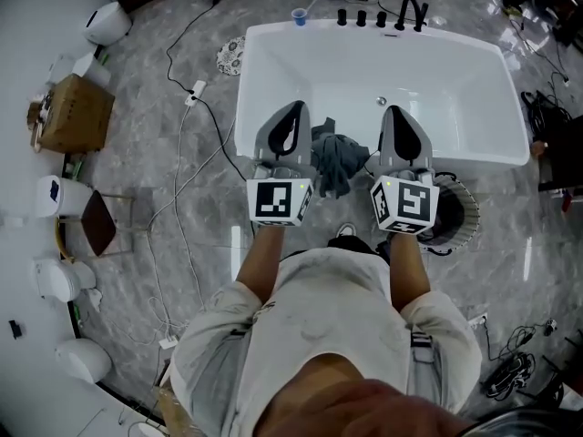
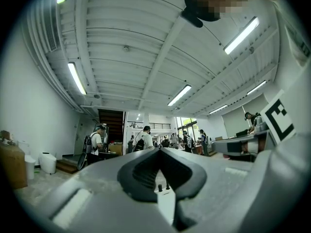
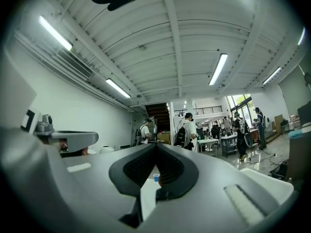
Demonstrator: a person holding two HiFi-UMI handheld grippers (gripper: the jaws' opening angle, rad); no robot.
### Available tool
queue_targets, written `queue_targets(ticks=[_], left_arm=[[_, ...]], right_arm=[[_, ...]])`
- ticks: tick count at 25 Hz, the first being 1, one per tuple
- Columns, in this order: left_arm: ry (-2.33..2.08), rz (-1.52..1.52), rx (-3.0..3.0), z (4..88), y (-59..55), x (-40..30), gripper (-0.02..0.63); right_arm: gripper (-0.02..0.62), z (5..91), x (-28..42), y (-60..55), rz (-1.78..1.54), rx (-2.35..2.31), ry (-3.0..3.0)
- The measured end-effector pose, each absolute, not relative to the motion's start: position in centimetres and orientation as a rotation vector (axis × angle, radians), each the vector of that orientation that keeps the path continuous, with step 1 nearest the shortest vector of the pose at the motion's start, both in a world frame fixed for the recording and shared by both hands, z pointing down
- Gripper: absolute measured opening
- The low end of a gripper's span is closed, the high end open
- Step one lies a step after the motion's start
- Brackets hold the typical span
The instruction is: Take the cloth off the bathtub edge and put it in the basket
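Tub: white, broad, across the top of the head view. Basket: dark, round, on the floor just beside the tub's near right corner, partly under the right claw.

Cloth: dark grey-blue, bunched and draped over the tub's near edge, between the two claws and apart from both. Not yet touched.

Handling, as a judgement: soft, limp and light, with no stiffness to hold a shape. Likely to sag and trail once lifted, so worth raising well above the rim before swinging right to the basket. Not fragile or slippery. Best hold probably the raised bunch on top of the edge, pinched through several folds rather than at one loose corner. Wet or dry: impossible to tell.

Left claw: tips together, nothing between. Right claw: likewise closed and empty. Both level over the tub, needing to part before any grasp.

Head view only: cloth, basket, the whole tub, cables on the floor. Neither claw view shows the cloth or the basket.

Claw views only: ceiling lights, people standing far off, closed tips seen from close up. Through the right claw's gap, a blue cup on a strip of white tub rim.
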State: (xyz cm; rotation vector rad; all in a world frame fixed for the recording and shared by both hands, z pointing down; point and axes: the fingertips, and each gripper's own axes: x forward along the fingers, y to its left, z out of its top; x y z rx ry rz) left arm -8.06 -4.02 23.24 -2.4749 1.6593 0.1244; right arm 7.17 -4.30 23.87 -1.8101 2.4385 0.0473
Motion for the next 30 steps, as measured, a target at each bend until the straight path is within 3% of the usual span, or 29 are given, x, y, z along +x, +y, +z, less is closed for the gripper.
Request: queue_targets(ticks=[8,30], left_arm=[[1.713,0.137,-2.442,22.9,-8.7,-7.0,0.000],[1.701,0.117,-2.535,28.1,-19.9,-12.3,0.000]], right_arm=[[0.003,23.9,8.9,-8.9,0.020,-1.784,2.467],[0.003,30.2,2.0,-20.4,-0.148,-1.863,2.528]])
